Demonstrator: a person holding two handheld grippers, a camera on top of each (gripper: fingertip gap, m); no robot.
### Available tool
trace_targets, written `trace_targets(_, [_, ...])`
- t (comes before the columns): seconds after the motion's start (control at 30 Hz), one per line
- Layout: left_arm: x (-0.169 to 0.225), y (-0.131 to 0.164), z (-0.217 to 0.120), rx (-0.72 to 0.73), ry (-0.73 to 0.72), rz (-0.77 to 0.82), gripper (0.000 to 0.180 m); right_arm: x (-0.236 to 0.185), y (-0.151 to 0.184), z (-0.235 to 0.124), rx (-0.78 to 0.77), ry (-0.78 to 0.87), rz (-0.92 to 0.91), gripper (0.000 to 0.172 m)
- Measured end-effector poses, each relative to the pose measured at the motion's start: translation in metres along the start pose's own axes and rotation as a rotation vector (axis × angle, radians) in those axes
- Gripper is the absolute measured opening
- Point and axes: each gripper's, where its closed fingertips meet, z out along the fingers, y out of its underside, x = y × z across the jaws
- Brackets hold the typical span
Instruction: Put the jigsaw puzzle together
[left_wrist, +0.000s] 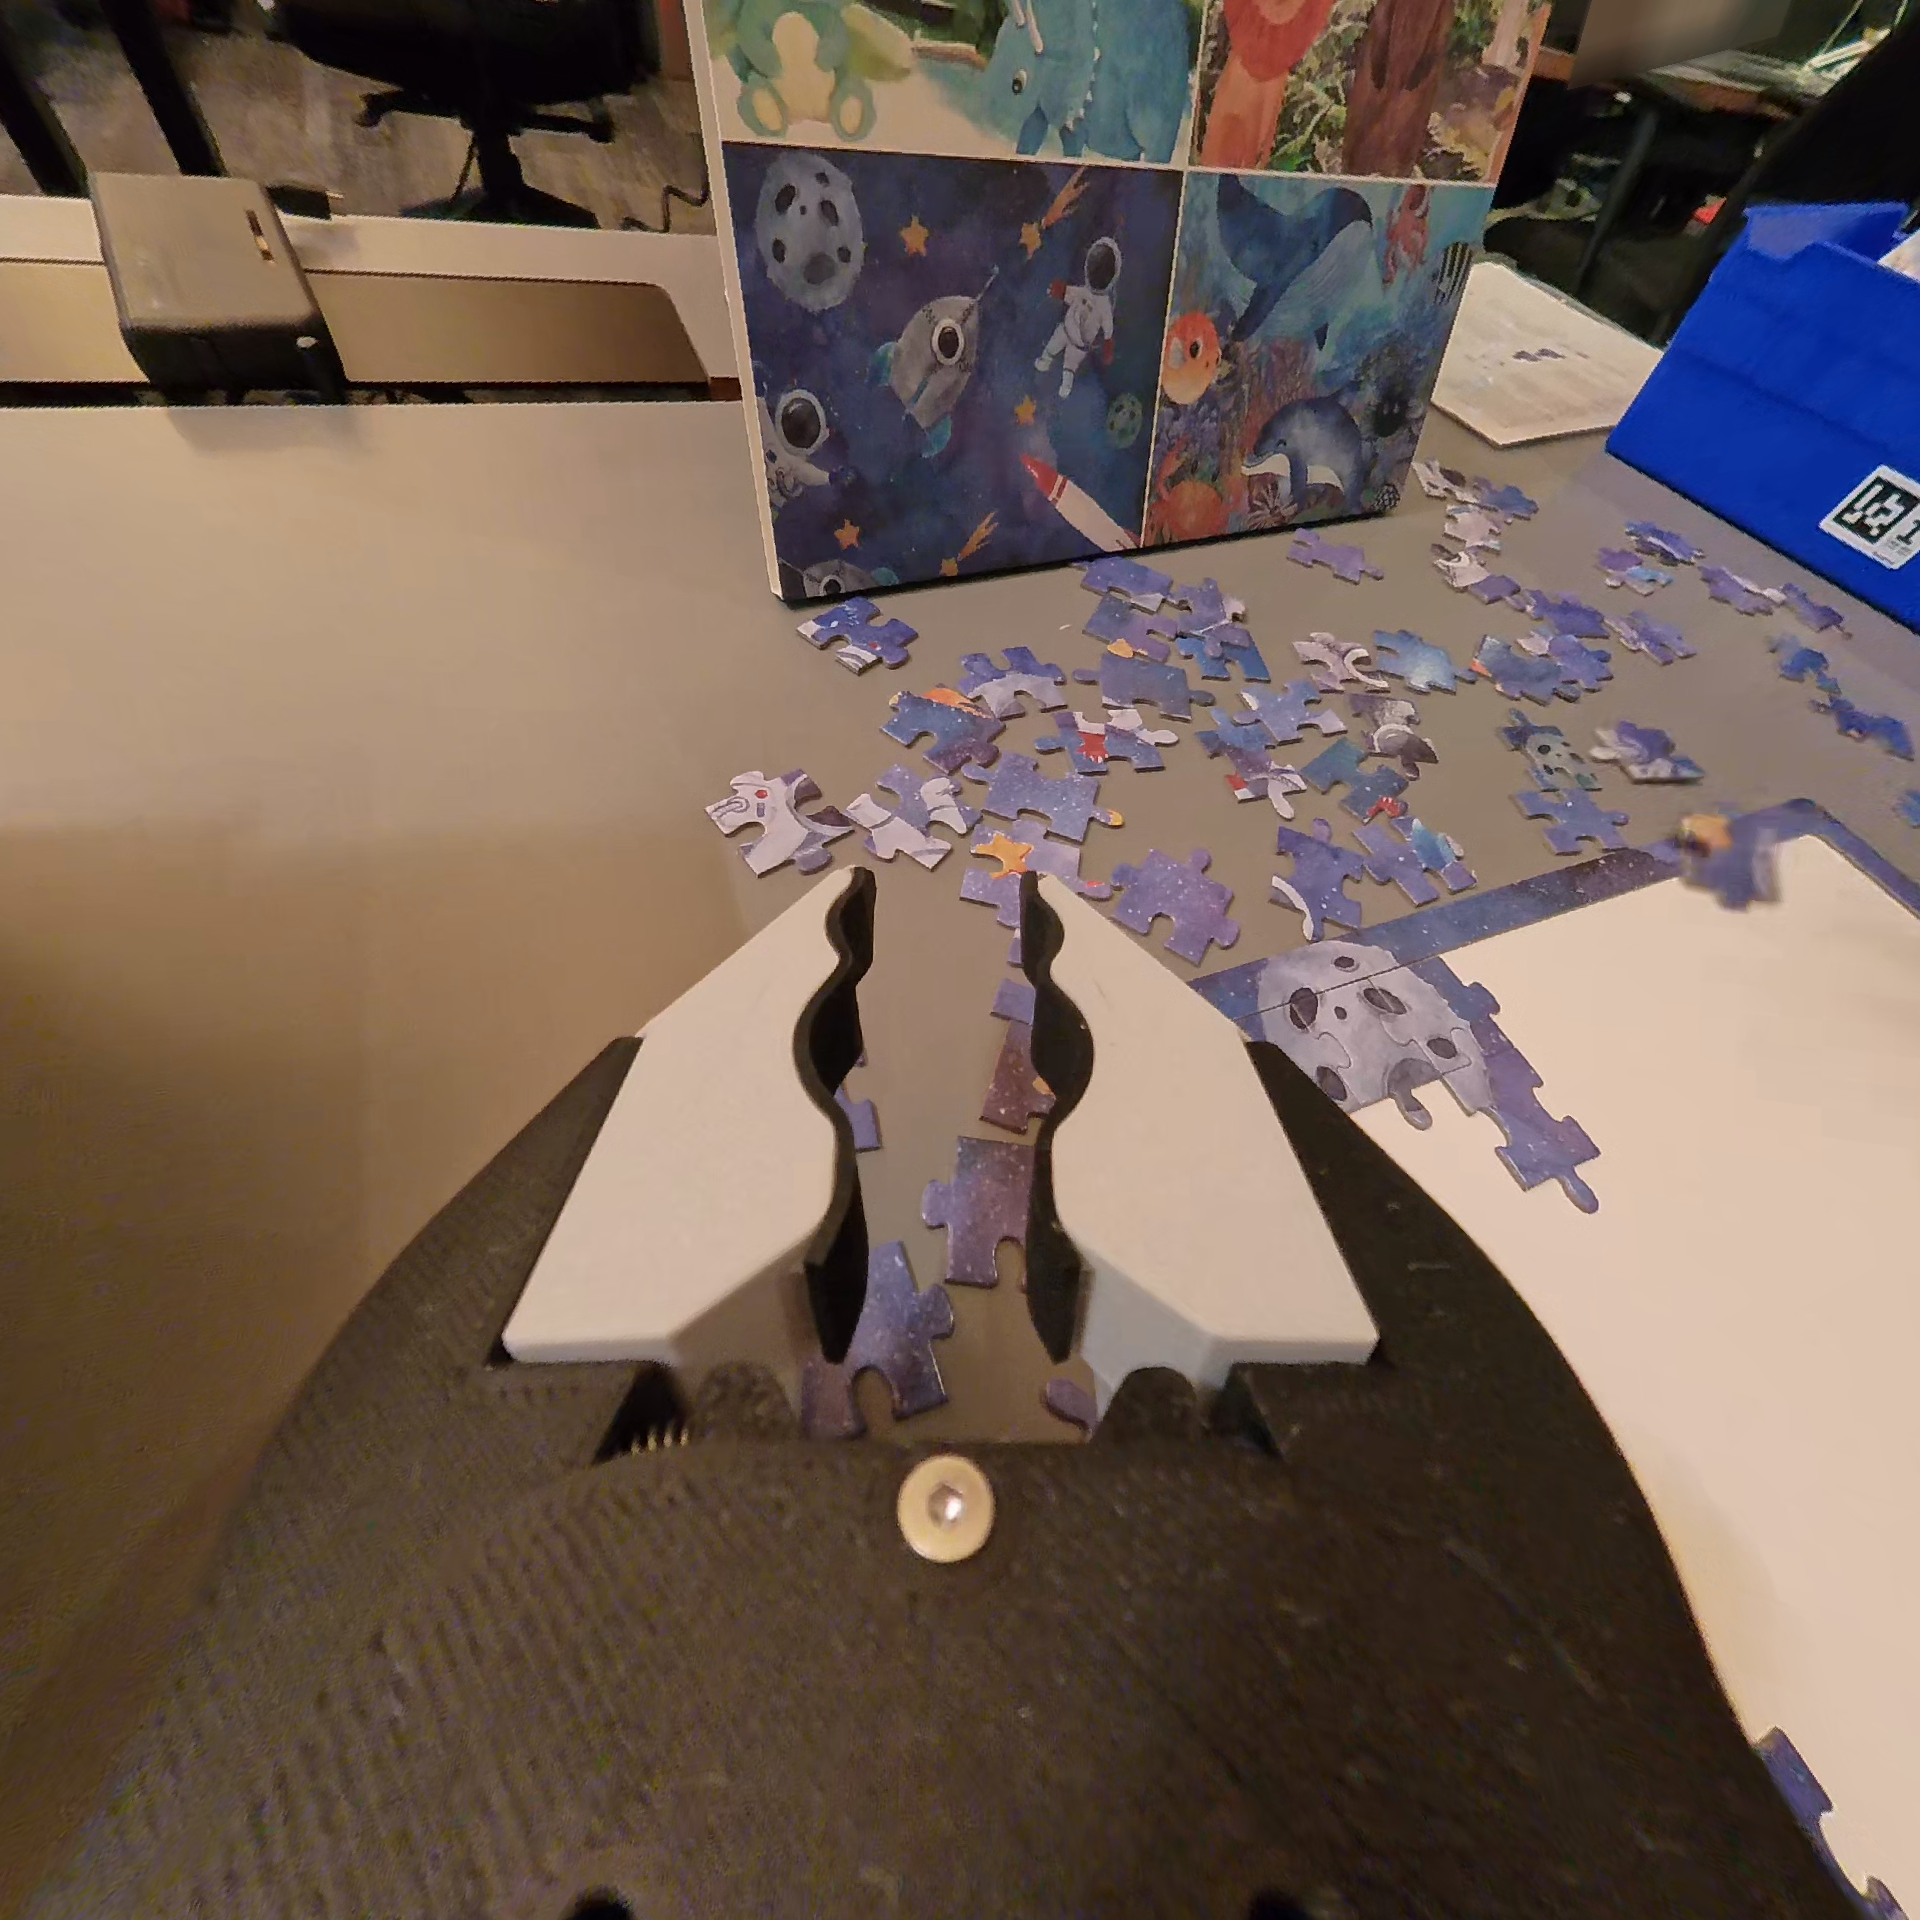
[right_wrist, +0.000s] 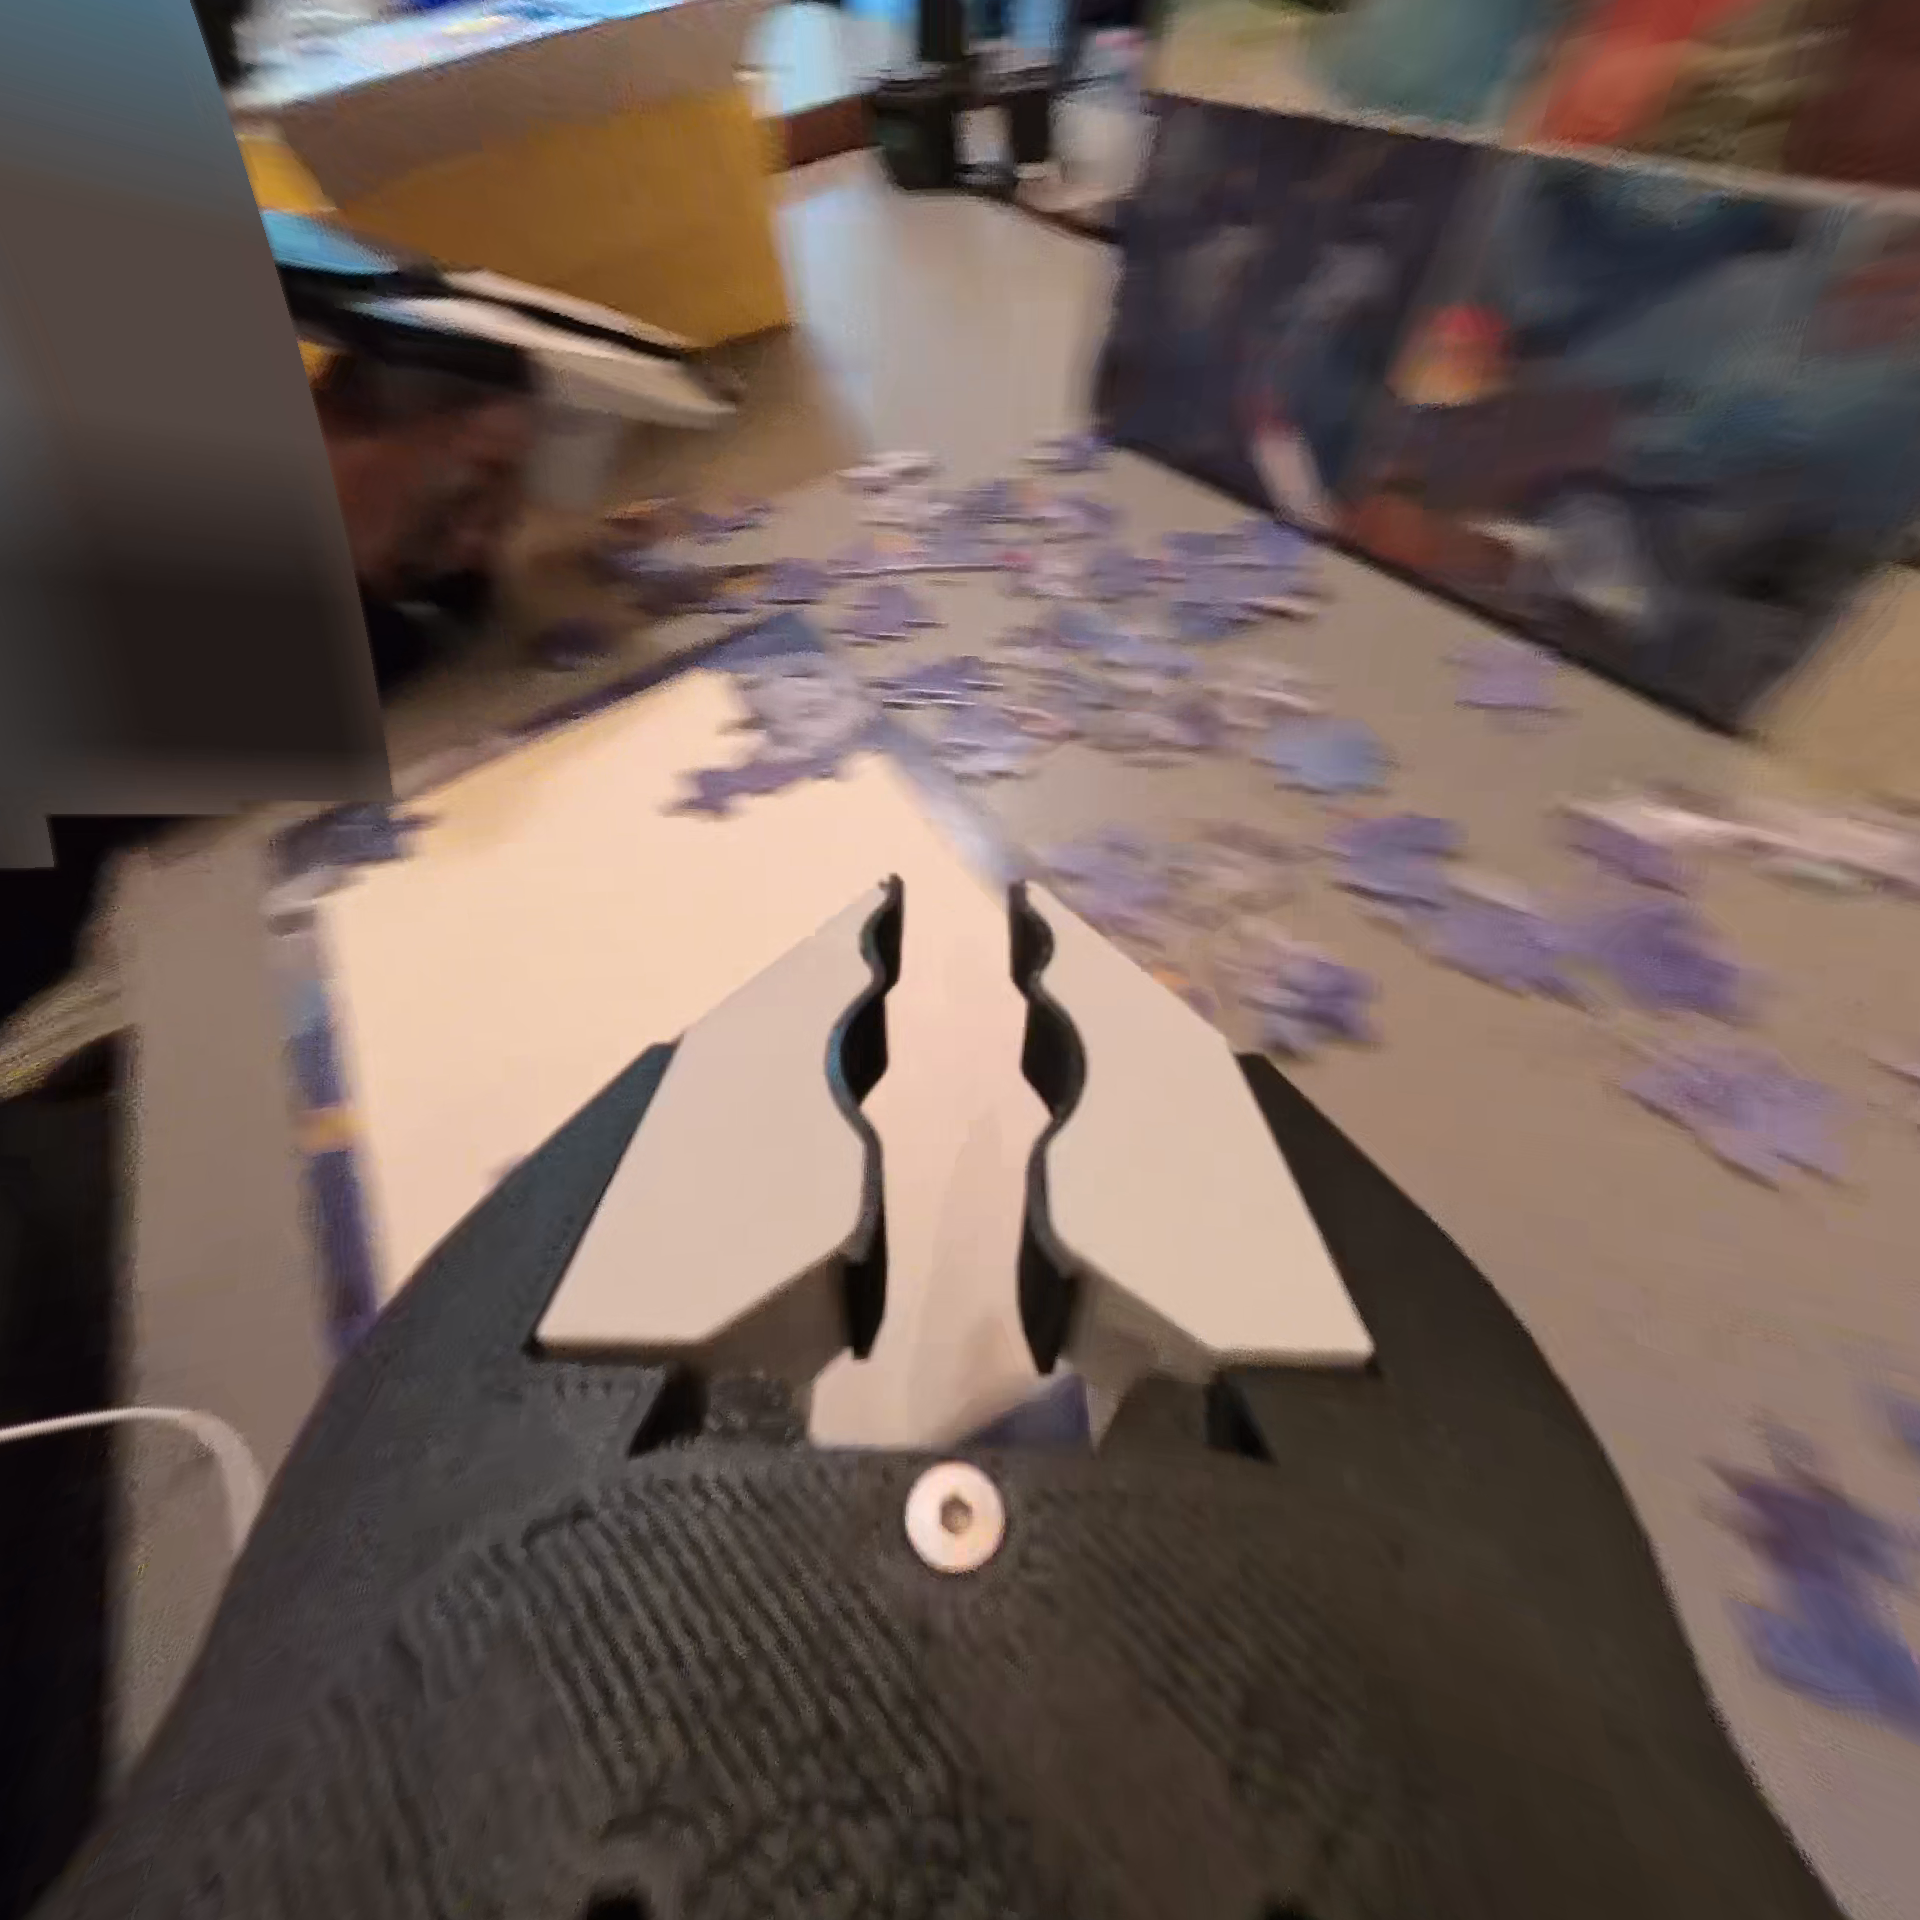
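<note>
The left tongs (left_wrist: 948, 883) hung part-open over the grey table (left_wrist: 364, 675), gripping nothing, with loose purple puzzle pieces (left_wrist: 987, 1205) lying under them, just beside the white puzzle board (left_wrist: 1662, 1143). The right tongs (right_wrist: 954, 888) stood narrowly apart and bare above that board's near corner, the view blurred. Beyond the board lay more scattered pieces (left_wrist: 1299, 727), and farther still stood the upright picture box (left_wrist: 1091, 312).

Grey table (left_wrist: 416, 623), scattered puzzle pieces (left_wrist: 1174, 727)
</note>
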Motion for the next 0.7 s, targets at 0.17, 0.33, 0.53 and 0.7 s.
trace_targets(0.17, [0.001, -0.001, -0.001, 0.006, -0.005, 0.013, 0.026, -0.081, 0.009, 0.045, -0.121, -0.134, -0.205, 0.024])
trace_targets(0.33, [0.002, -0.003, -0.003, 0.023, 0.006, 0.005, 0.026, 0.023, -0.005, 0.002, -0.051, 0.211, -0.135, 0.021])
trace_targets(0.53, [0.002, -0.003, -0.003, 0.026, 0.009, 0.002, 0.026, 0.125, 0.016, -0.066, -0.08, 0.457, 0.008, 0.036])
trace_targets(0.7, [0.001, -0.002, -0.002, 0.014, 0.006, 0.0, 0.026, 0.128, 0.002, -0.072, 0.059, 0.307, 0.1, 0.039])
